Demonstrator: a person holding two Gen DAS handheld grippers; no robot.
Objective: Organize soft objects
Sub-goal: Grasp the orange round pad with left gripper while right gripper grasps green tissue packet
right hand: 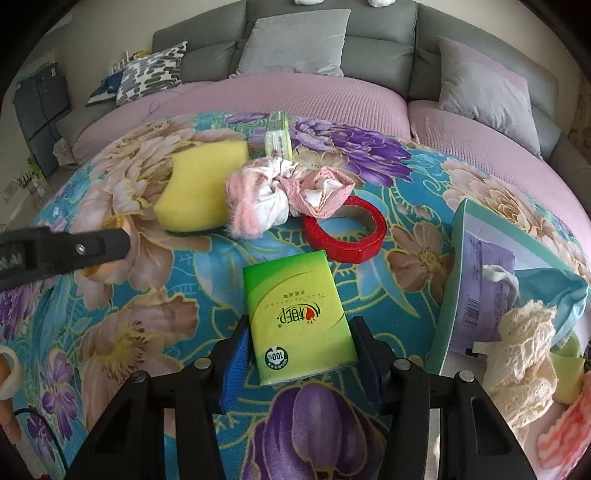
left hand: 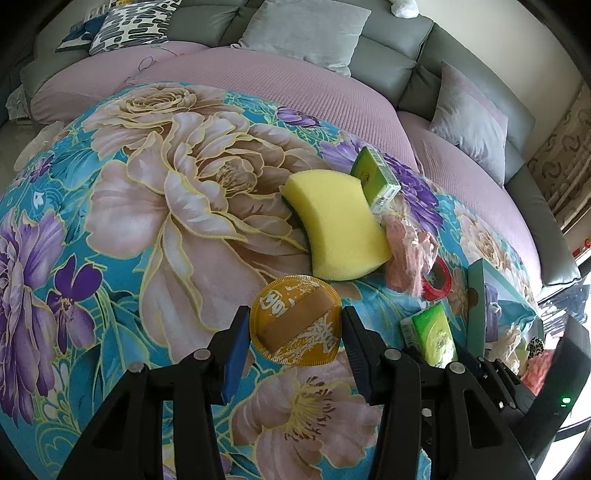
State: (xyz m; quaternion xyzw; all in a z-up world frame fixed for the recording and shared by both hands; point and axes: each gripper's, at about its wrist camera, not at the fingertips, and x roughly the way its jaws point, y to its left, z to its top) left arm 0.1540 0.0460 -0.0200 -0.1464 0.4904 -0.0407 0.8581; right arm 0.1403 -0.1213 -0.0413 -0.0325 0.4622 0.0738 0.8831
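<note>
A green tissue pack (right hand: 301, 317), light and squashy, is seen on the floral blanket (right hand: 155, 332) between the right gripper (right hand: 301, 360) pads, best taken by its long sides; the left gripper (left hand: 295, 332) brackets a round orange powder puff (left hand: 295, 321), contact unclear.

Grey sofa (right hand: 380, 26) with cushions (right hand: 295, 40), daylit room.

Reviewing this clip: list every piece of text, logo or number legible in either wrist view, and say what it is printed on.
"100%": in a round green seal on the green tissue pack between the right gripper fingers; it reads upside down.
Red brand characters and a cursive line on that pack: not readable.
White characters on the round orange packet at the left gripper: not readable.
Barcode and small print on the purple label in the teal box: too small.
</note>
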